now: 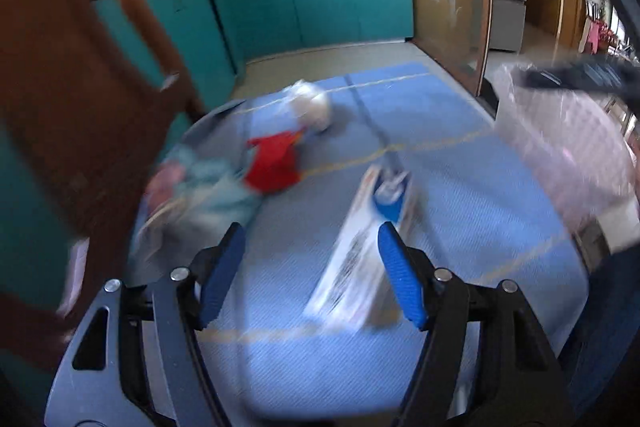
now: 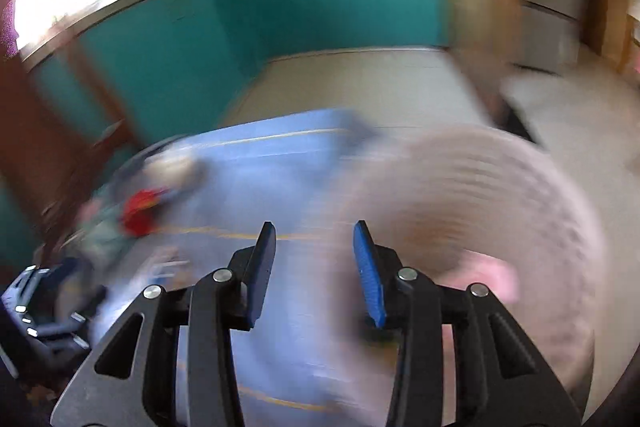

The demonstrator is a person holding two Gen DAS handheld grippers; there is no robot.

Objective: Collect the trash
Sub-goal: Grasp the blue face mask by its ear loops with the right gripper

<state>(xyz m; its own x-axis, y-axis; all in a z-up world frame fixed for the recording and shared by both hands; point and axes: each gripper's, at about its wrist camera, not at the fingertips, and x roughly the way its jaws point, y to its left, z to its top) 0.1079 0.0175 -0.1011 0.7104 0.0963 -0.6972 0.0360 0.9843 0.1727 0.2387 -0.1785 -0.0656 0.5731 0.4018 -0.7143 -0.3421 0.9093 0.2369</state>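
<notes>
1. Left hand-held gripper (image 1: 310, 269): nearest the lens, jaws spread wide, nothing pinched. A white carton (image 1: 362, 247) lies on the worktop (image 1: 460, 227) just ahead, toward the right-side finger, not gripped.
2. Right hand-held gripper (image 2: 314, 269): jaws partly apart, nothing between the pads. View heavily blurred.
3. Trash on the worktop, left wrist view: red wrapper (image 1: 274, 163) at 11 o'clock from the left jaws; pale blue-green crumpled packaging (image 1: 200, 187) at 10 o'clock, touching the red piece; white crumpled ball (image 1: 310, 103) at 12 o'clock, farthest off.
4. Clear plastic bag (image 1: 568, 147): at 2 o'clock in the left wrist view, by the worktop's right edge; likely the collecting bag.
5. Step in hand, judged: pick the carton. Centre it between the pads across its narrow width before pressing in, then carry it to the bag.
6. Edges and room: wooden chair (image 1: 80, 87) crowds 9 to 10 o'clock, close beside the packaging. Open blue surface lies between carton and bag, giving free passage rightward.
</notes>
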